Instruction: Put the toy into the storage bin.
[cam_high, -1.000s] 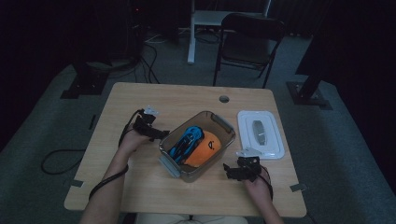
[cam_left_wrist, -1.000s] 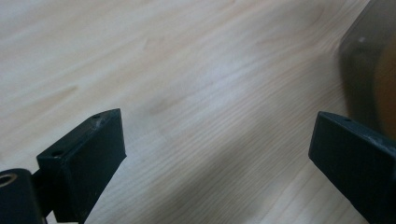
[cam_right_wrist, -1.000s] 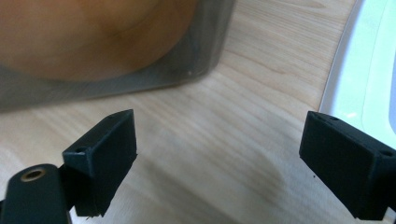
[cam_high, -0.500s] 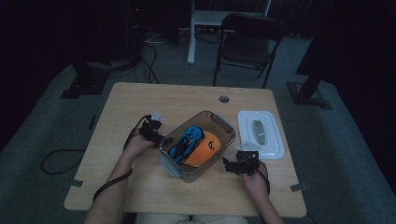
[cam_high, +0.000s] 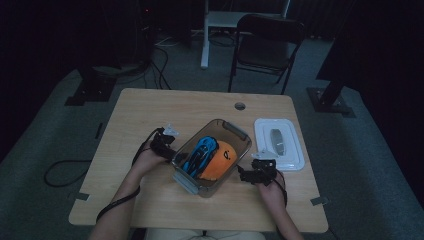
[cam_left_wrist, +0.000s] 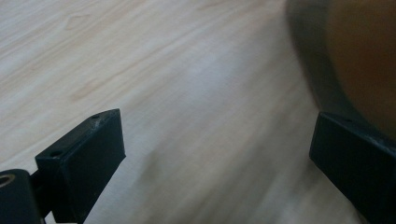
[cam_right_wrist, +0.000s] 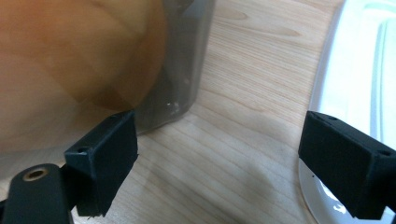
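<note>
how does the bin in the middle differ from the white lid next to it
The clear bin is deep, see-through and skewed on the table; the white lid is flat, opaque and lies roughly square to the edge. The bin holds blue and orange items; the lid lies off it, covering nothing. Both are rounded rectangles.

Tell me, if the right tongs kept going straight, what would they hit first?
Probably just the bare table: the open right tongs point into the gap between the bin and the white lid. Depth is unclear.
</note>
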